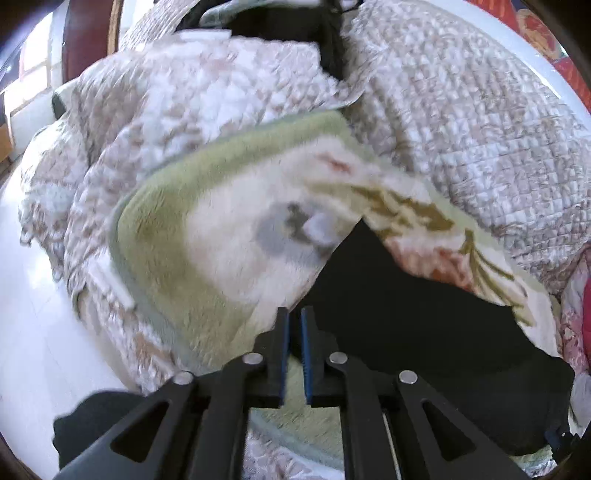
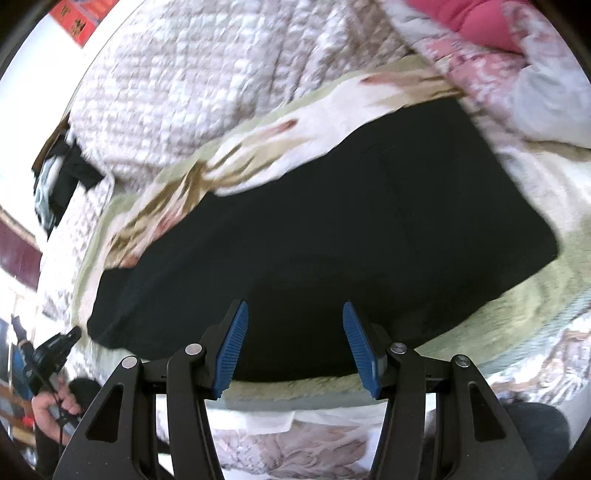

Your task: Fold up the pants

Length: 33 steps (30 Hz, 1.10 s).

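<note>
The black pants (image 2: 332, 236) lie flat as a broad folded slab on a green and cream floral blanket (image 2: 258, 133). In the left wrist view the pants (image 1: 424, 332) fill the lower right. My left gripper (image 1: 294, 325) has its blue pads nearly together with a thin gap, over the pants' left edge; no cloth shows between them. My right gripper (image 2: 295, 325) is open, its pads wide apart above the near edge of the pants, holding nothing. The left gripper also shows at the far left of the right wrist view (image 2: 55, 347), held in a hand.
A quilted beige and white bedspread (image 1: 461, 110) covers the bed around the blanket (image 1: 221, 229). A pink pillow (image 2: 476, 22) lies at the far right. A black garment (image 1: 325, 33) lies at the head of the bed. White floor (image 1: 33, 295) is to the left.
</note>
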Each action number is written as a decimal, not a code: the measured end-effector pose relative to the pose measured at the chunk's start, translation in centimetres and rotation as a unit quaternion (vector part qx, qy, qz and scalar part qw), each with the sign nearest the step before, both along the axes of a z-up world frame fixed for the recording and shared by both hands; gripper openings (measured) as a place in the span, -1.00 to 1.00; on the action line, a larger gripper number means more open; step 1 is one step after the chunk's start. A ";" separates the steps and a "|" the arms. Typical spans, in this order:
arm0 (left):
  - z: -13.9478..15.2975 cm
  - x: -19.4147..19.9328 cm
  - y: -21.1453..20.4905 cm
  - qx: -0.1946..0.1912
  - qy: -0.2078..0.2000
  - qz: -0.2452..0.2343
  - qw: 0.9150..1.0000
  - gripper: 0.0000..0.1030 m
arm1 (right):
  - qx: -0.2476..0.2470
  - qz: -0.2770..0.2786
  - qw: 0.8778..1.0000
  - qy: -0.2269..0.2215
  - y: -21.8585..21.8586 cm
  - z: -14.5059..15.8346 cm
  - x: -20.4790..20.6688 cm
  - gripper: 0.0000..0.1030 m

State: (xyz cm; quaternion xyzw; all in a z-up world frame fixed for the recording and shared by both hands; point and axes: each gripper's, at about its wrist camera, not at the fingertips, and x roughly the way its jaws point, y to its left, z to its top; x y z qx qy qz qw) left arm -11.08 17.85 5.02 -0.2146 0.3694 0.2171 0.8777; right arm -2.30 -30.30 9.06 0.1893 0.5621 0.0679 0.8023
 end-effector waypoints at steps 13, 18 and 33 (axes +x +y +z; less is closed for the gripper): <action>-1.4 5.3 -8.5 -0.039 0.019 -0.197 0.979 -0.69 | -0.054 -0.158 0.986 -0.004 -9.3 2.2 -1.2 0.05; -1.6 5.5 -9.7 -0.033 0.030 -0.220 0.974 -0.69 | -0.046 -0.198 0.979 0.008 -10.8 1.6 -1.4 0.05; -2.3 6.1 -9.9 -0.029 0.041 -0.221 0.974 -0.69 | -0.083 -0.220 0.972 0.013 -10.6 1.5 -1.3 -0.11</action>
